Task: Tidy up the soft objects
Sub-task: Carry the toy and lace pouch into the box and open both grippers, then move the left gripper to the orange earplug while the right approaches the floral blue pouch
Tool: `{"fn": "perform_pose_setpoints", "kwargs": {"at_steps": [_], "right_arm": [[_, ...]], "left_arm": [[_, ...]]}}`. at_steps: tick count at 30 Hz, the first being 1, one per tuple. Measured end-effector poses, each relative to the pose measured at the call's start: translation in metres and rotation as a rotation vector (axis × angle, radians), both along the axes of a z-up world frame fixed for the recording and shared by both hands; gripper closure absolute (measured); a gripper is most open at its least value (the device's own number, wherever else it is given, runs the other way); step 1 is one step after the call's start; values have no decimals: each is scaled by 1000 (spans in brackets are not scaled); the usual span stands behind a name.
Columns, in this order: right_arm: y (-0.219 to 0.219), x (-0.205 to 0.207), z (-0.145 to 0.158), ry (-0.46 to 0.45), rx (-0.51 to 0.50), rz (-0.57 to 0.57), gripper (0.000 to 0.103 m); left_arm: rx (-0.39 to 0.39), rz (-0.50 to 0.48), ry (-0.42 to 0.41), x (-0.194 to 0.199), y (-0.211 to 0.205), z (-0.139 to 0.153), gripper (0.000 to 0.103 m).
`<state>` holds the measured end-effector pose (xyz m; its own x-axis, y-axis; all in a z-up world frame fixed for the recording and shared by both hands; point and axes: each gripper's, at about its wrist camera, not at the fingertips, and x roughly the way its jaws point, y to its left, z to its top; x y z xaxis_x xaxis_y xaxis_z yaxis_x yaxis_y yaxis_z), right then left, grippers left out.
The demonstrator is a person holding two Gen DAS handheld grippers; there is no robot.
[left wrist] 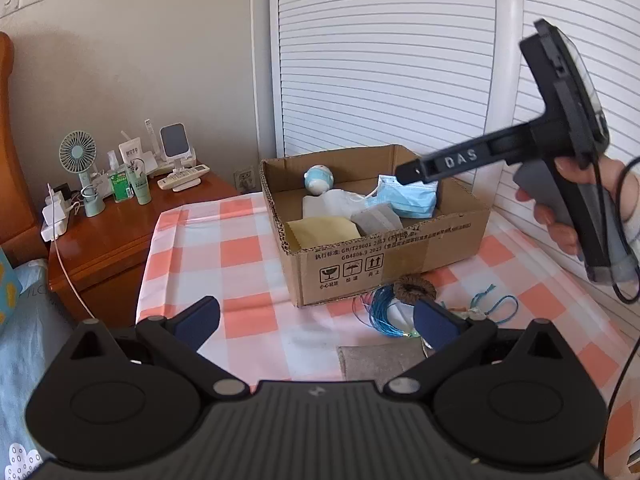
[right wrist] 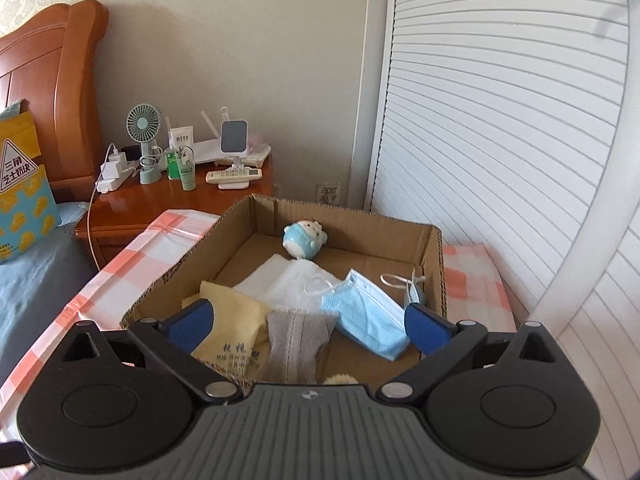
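Checked cloth (left wrist: pixel 248 248), mask (right wrist: pixel 366 314) between right tongs (right wrist: pixel 316 322)

tablecloth (left wrist: pixel 240 248): checked in orange-pink and white
box (left wrist: pixel 384 268): brown cardboard, printed with black symbols and text
face mask (right wrist: pixel 366 314): light blue, white ear loops
toy (right wrist: pixel 304 240): pale blue and white
cloth (right wrist: pixel 230 332): pale yellow, dark lettering
sock (right wrist: pixel 294 340): grey, a paler strip down the middle
hair tie (left wrist: pixel 414 288): brown
cord (left wrist: pixel 380 312): blue
gripper pads (right wrist: pixel 192 320): dark blue on black frames
nightstand (left wrist: pixel 120 232): reddish-brown wood
fan (left wrist: pixel 78 156): mint green
doors (left wrist: pixel 380 60): white, slatted
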<state>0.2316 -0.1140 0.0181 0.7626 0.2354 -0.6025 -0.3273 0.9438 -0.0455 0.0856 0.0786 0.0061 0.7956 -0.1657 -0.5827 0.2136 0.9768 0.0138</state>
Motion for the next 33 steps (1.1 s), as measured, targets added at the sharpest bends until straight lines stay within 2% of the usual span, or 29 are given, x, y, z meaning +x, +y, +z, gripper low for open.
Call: {"fn": "perform_pose_setpoints", "kwargs": {"at_steps": [8, 13, 19, 25, 33], "right_arm": [[-14, -28, -31, 81, -31, -77, 0], [-9, -40, -53, 132, -60, -65, 0], [7, -38, -76, 196, -72, -44, 0], [15, -39, -96, 227, -123, -42, 0], [-5, -66, -104, 244, -145, -64, 0]], "left_arm": [[4, 12, 23, -4, -1, -9, 1], [2, 17, 32, -7, -1, -14, 1], [47, 16, 28, -11, -7, -16, 1], [74, 2, 28, -12, -12, -20, 1], [85, -17, 45, -9, -16, -27, 1]]}}
